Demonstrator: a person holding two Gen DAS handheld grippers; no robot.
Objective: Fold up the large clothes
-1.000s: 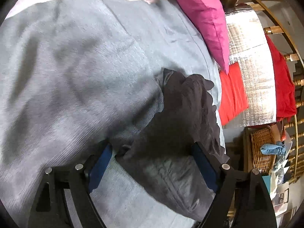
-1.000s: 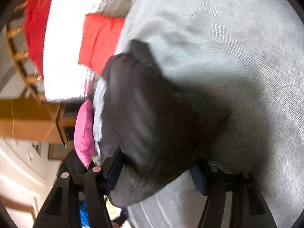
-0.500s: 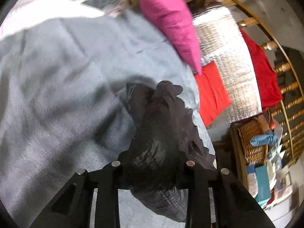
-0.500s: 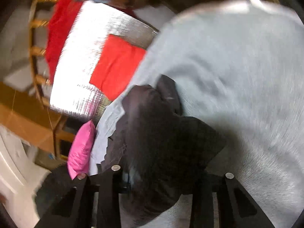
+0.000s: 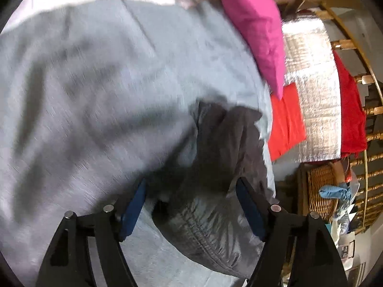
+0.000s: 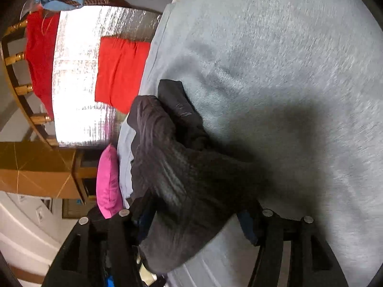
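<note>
Covering the bed, a grey sheet [image 5: 100, 91] bears dark trousers [image 5: 222, 157] between both opening tools, unclamped.

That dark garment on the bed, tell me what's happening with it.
A person is working a dark garment on a grey bedspread with two handheld grippers. The left gripper and right gripper each straddle a bunched part of it, jaws opening, pads not pressing. It lies crumpled, not yet folded.

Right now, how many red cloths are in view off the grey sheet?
2. One red cloth lies on the silver mat near the sheet's edge; the other red cloth is draped by the wooden railing. More may be hidden.
</note>
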